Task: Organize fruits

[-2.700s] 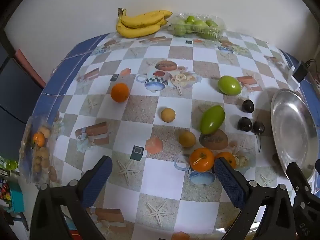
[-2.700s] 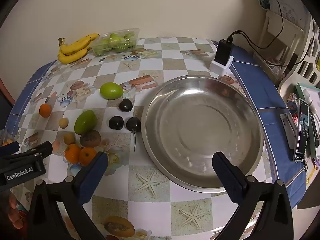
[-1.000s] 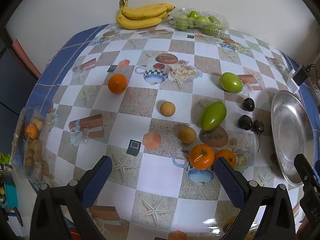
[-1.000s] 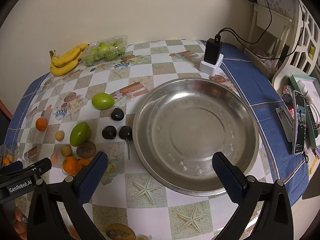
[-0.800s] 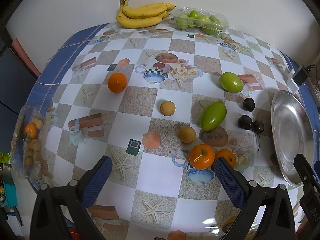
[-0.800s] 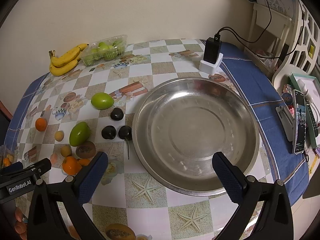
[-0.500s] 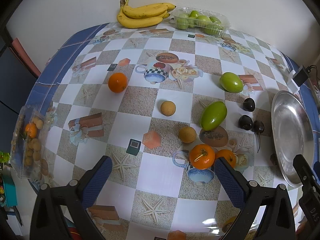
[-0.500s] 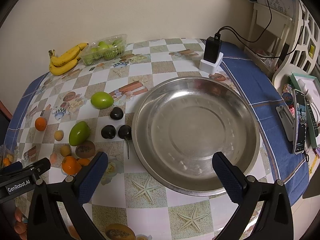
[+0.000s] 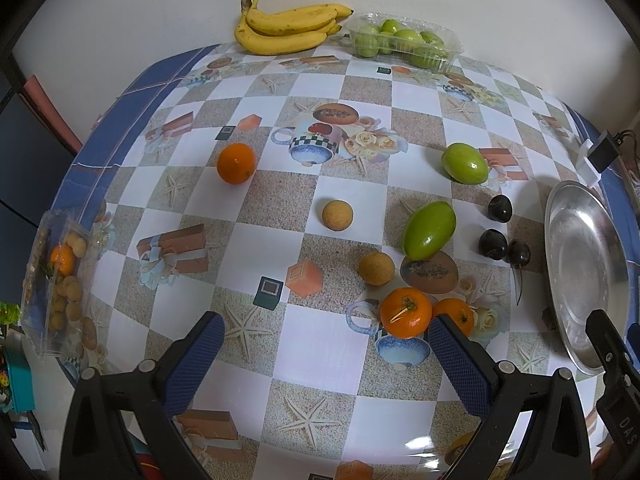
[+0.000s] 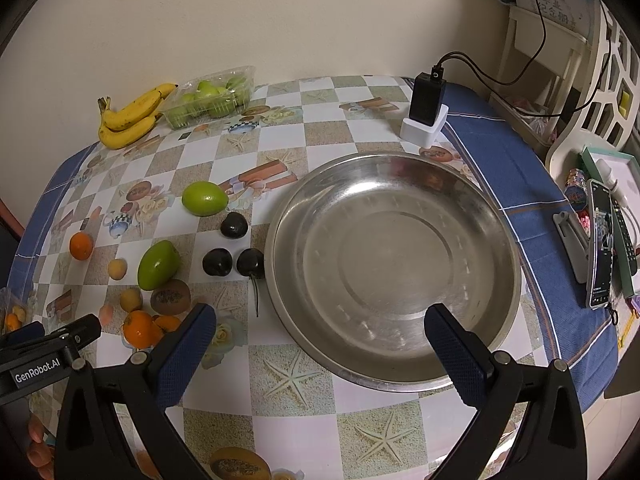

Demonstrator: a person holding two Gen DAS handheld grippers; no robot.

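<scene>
Loose fruit lies on the checkered tablecloth: an orange (image 9: 236, 163), two small tan round fruits (image 9: 337, 215) (image 9: 376, 268), two green fruits (image 9: 429, 230) (image 9: 465, 163), a tangerine (image 9: 406, 312) with a second one (image 9: 454, 315) beside it, and three dark fruits (image 9: 493, 243). A large steel bowl (image 10: 394, 264) stands empty at the right. My left gripper (image 9: 324, 352) is open and empty above the table's near edge, just short of the tangerines. My right gripper (image 10: 320, 344) is open and empty over the bowl's near rim.
Bananas (image 9: 290, 28) and a clear tray of green fruit (image 9: 402, 40) lie at the far wall. A clear box of small fruit (image 9: 60, 280) sits at the left edge. A charger block (image 10: 426, 114) stands behind the bowl; a phone (image 10: 600, 248) lies far right.
Both grippers have shifted only slightly; the views are nearly the same as half a second ago. No fruit has moved.
</scene>
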